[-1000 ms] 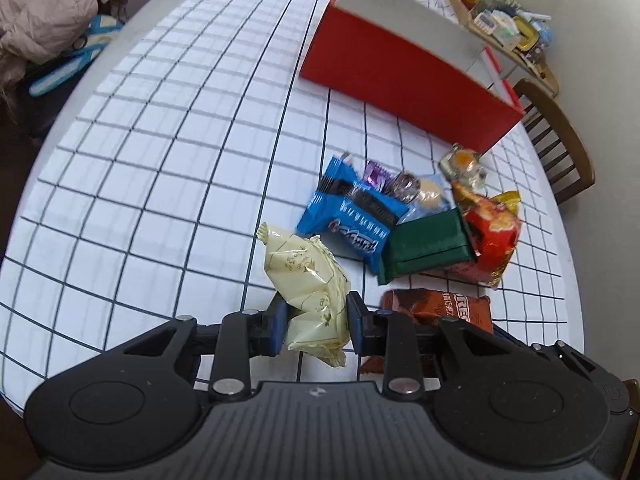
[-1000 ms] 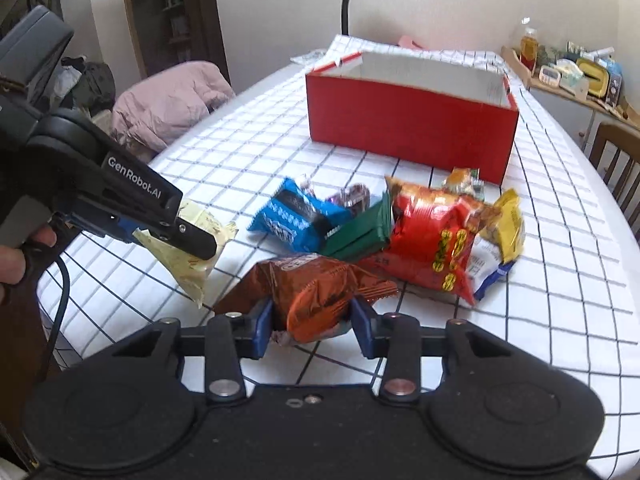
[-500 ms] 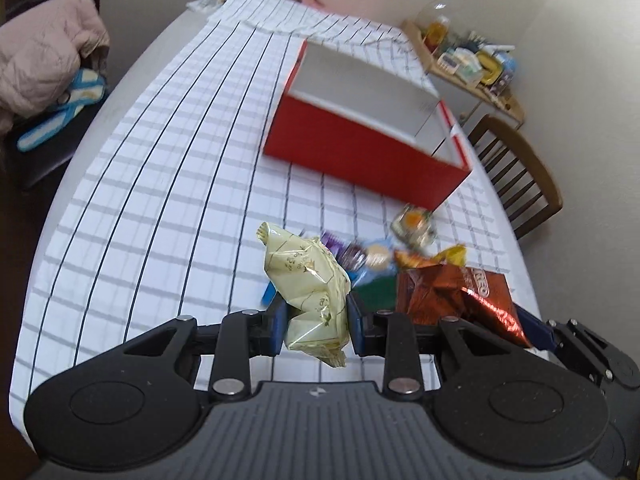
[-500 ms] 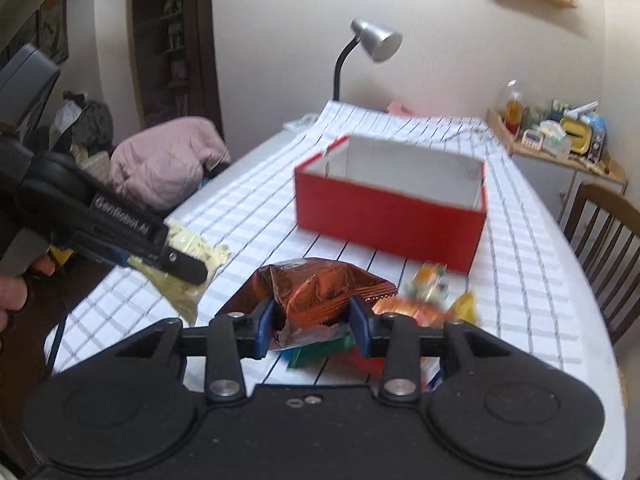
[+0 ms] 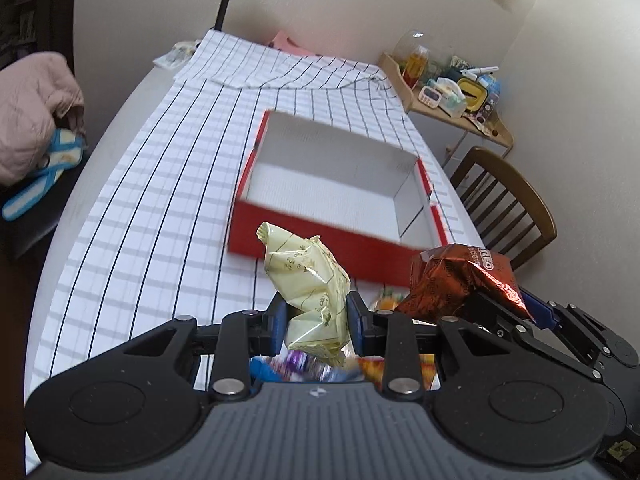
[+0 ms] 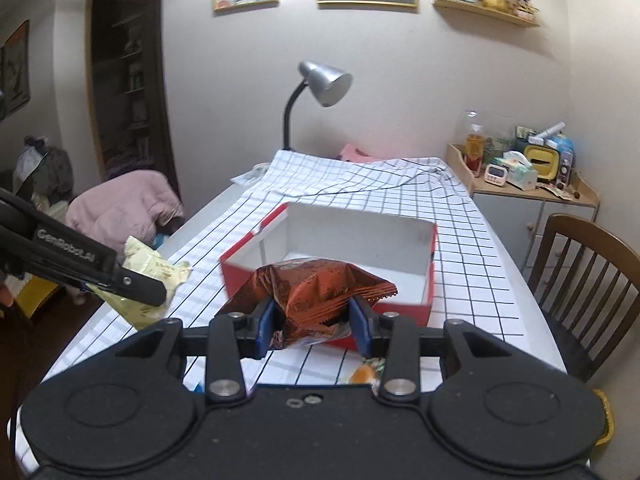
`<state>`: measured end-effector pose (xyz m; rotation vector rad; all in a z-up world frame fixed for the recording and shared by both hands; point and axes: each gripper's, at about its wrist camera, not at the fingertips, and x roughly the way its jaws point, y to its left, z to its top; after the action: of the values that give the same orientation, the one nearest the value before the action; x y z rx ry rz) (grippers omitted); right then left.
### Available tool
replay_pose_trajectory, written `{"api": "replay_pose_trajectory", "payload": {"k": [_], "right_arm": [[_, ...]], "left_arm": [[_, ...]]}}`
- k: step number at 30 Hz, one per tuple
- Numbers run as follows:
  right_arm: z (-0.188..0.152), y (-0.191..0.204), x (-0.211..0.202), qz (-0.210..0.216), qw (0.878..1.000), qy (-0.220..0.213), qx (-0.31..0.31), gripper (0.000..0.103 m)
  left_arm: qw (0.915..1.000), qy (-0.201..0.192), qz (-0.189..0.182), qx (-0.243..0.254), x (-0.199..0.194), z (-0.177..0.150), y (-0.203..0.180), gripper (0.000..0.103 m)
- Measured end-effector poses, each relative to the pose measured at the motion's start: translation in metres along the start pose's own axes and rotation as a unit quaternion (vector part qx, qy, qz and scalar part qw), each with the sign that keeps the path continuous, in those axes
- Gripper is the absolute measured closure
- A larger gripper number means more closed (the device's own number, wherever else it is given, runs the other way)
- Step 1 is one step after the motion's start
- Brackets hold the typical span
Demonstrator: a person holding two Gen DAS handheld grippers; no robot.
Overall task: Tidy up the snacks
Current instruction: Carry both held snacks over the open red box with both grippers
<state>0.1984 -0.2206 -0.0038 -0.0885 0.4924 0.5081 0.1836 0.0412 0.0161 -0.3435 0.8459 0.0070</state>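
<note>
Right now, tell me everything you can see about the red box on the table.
The red box is an open, lidless rectangular carton, red outside and plain white inside, cardboard by the look of it. It sits flat on the checked tablecloth. Its inside shows only bare white floor and walls, with a thin white divider setting off a narrow section at its right end in the left wrist view. Both held packets hang in front of it, neither visibly touching it.
</note>
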Motion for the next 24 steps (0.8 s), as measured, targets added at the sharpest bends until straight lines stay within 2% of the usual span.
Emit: {"api": "replay_pose_trajectory", "payload": {"k": [8,18,24], "right_arm": [[0.027,-0.032,0.046,-0.006,1.000,0.000,0.012,0.065],[0.036,-0.070,0.127,0.001,0.999,0.054,0.007,0.065],[0.035,-0.081,0.166,0.010,0.996,0.084,-0.005,0.065]], "left_arm": [[1.0000,0.002,0.006,0.008,0.043,0.049,-0.013,0.073],[0.9990,0.027,0.036,0.001,0.121,0.095,-0.016,0.073],[0.9973,0.045,0.057,-0.003,0.161,0.109,-0.017,0.073]]}}
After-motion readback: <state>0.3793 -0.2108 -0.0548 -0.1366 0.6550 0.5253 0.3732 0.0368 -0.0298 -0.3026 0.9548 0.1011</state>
